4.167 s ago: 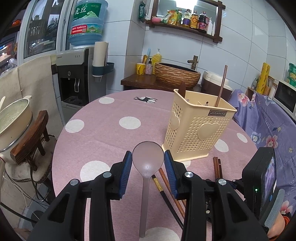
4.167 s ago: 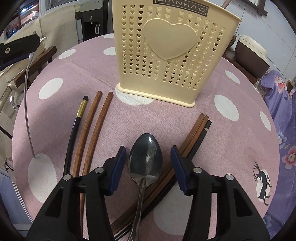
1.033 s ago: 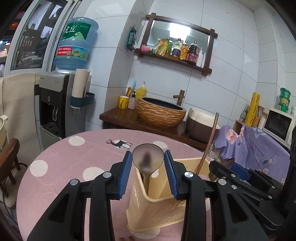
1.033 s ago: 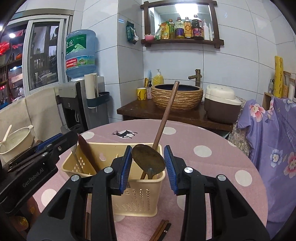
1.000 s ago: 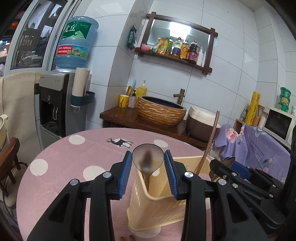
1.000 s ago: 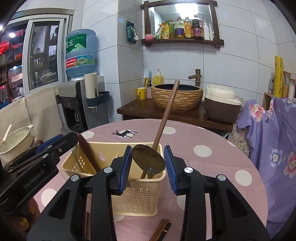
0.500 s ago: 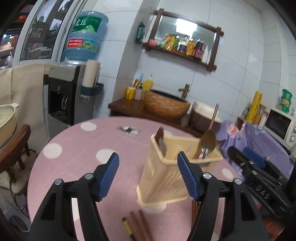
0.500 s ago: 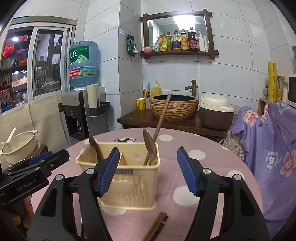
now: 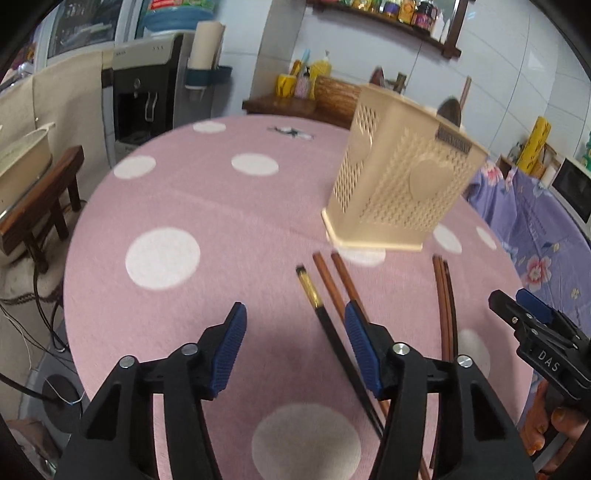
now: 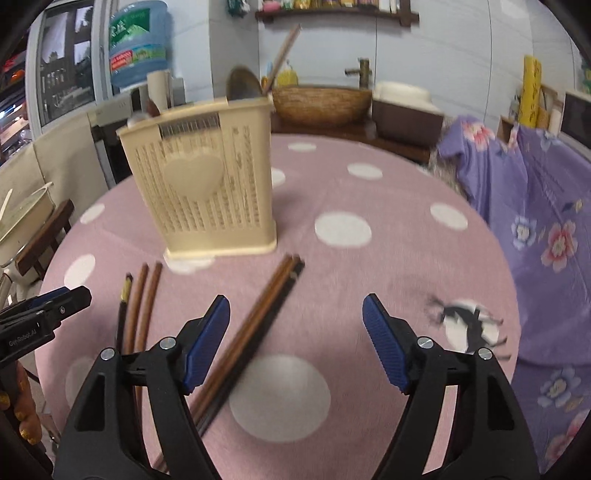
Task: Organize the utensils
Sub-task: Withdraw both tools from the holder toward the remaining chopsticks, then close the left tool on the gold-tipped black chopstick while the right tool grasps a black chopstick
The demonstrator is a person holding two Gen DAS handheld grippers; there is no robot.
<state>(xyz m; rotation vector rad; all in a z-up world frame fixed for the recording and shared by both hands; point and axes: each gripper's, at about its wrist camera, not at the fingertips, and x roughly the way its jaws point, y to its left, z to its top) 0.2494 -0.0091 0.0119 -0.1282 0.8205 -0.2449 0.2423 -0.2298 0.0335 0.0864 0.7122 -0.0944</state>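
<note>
Where chopsticks [image 10: 255, 325] lie — bare cloth [image 10: 369, 280] rightward

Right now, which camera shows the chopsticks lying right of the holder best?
The right wrist view: that bundle of chopsticks lies nearly centred, visible almost end to end. The left wrist view shows it only as thin strips near the right edge.

White-tiled walls [image 10: 424, 55] back a wooden shelf [image 10: 332, 14] of bottles, a water dispenser [image 9: 147, 92] and a floral purple cover [image 10: 535, 206].
</note>
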